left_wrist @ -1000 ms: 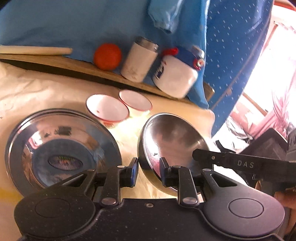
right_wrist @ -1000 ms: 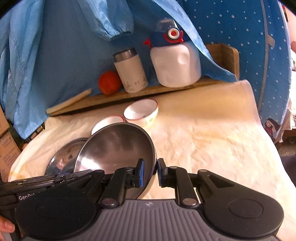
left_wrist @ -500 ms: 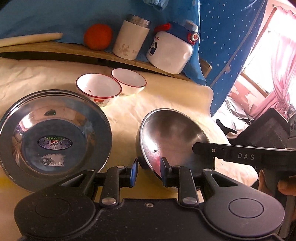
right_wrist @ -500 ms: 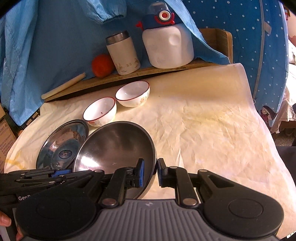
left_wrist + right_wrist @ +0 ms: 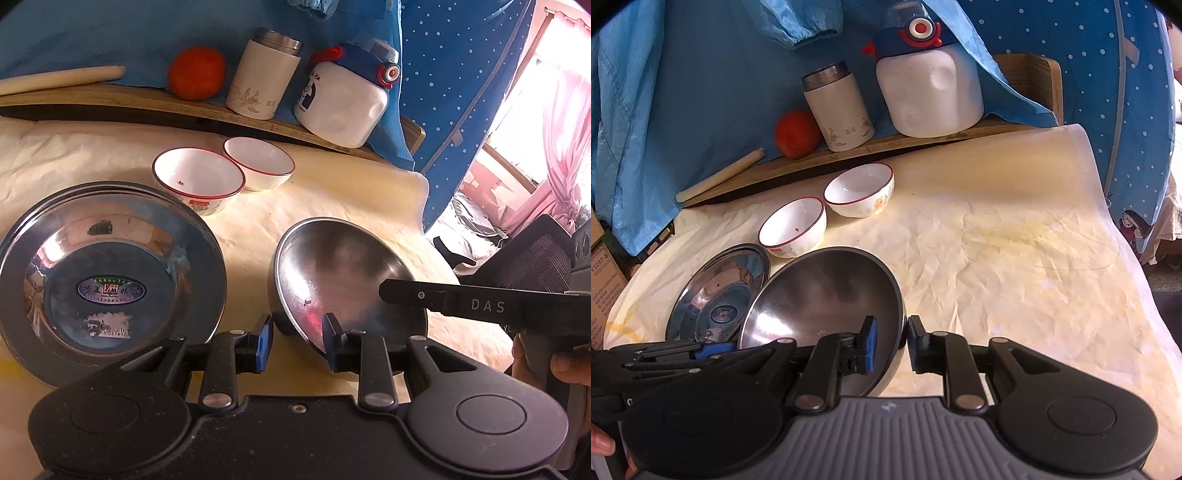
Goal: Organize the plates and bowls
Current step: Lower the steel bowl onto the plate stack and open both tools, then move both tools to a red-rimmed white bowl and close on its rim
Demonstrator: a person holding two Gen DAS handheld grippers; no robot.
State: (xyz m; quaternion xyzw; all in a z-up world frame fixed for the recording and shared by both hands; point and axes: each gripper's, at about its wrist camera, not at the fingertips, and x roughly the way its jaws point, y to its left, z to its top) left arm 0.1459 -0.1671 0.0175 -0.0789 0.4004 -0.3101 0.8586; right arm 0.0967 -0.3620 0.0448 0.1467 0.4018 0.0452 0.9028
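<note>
Both grippers straddle the rim of the steel bowl (image 5: pixel 343 273), one each side, and both sets of jaws are opening. Left gripper (image 5: pixel 297 341): a sec ago its pads sat closer together around the near rim; now they're spread wider, rim between them but pads look clear of the metal. Right gripper (image 5: pixel 889 343): a sec ago pinched tight on the bowl's right rim; now there's a visible gap, rim still between the pads, left pad inside the bowl, right pad outside.

Steel bowl sits on the cream sheet (image 5: pixel 1015 258), less tilted than a sec ago, just right of the steel plate (image 5: pixel 99 280) w/ the oval sticker. In right wrist view the bowl's edge overlaps the plate; touching or not, can't tell. Two red-rimmed white bowls (image 5: pixel 197 181) (image 5: pixel 258 162) side by side behind the plate, touching. On the wooden board (image 5: pixel 110 98) at the back: tomato (image 5: pixel 196 73), flask (image 5: pixel 264 79), white jug (image 5: pixel 341 98), unmoved.
</note>
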